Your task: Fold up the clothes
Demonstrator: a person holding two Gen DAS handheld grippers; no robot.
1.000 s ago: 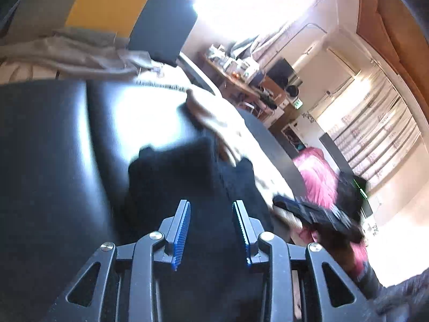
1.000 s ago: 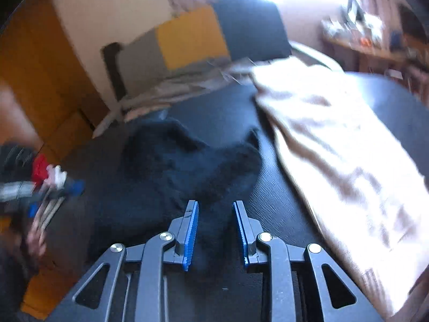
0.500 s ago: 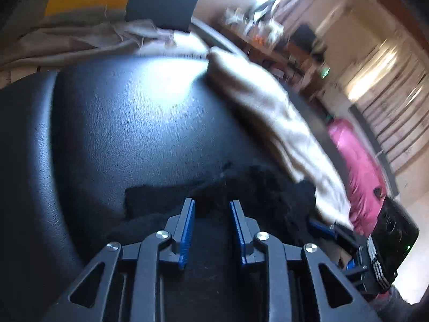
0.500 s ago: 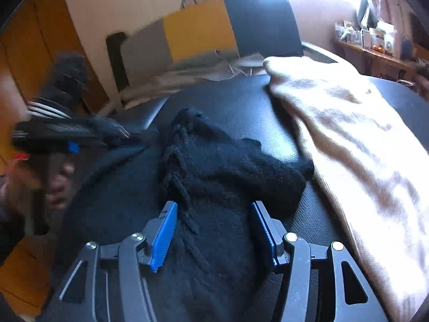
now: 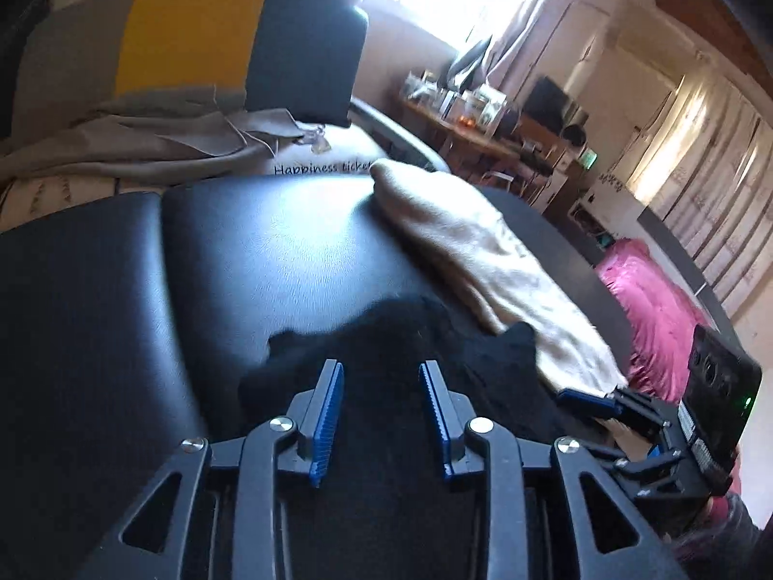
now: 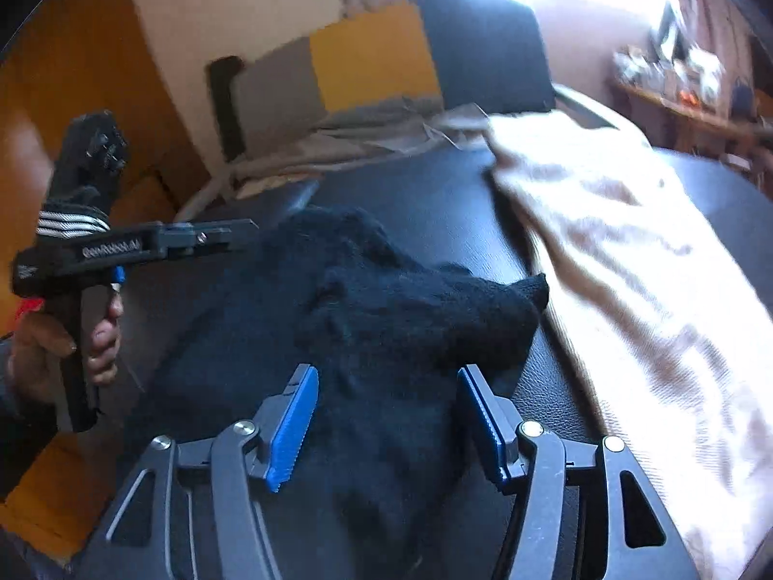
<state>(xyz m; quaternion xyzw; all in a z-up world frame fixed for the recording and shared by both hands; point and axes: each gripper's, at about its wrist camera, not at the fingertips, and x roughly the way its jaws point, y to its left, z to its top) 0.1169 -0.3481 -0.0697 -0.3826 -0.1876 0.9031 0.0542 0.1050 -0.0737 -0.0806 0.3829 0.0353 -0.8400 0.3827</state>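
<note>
Black knit sweater (image 6: 386, 319) lies bunched between my right gripper (image 6: 391, 427) and left gripper (image 5: 381, 415), both jaws opening, unclenched; a shallow pinch could drag it crooked.

Two close fisheye views, each looking forward and downward along its own gripper's blue-padded fingers. Both share the black knit garment (image 5: 386, 338) on the black padded surface (image 5: 270, 251), the beige cloth (image 6: 618, 251) beside it, and the yellow-and-grey cushion (image 5: 188, 34) behind. Each view catches the other gripper at its edge.
</note>
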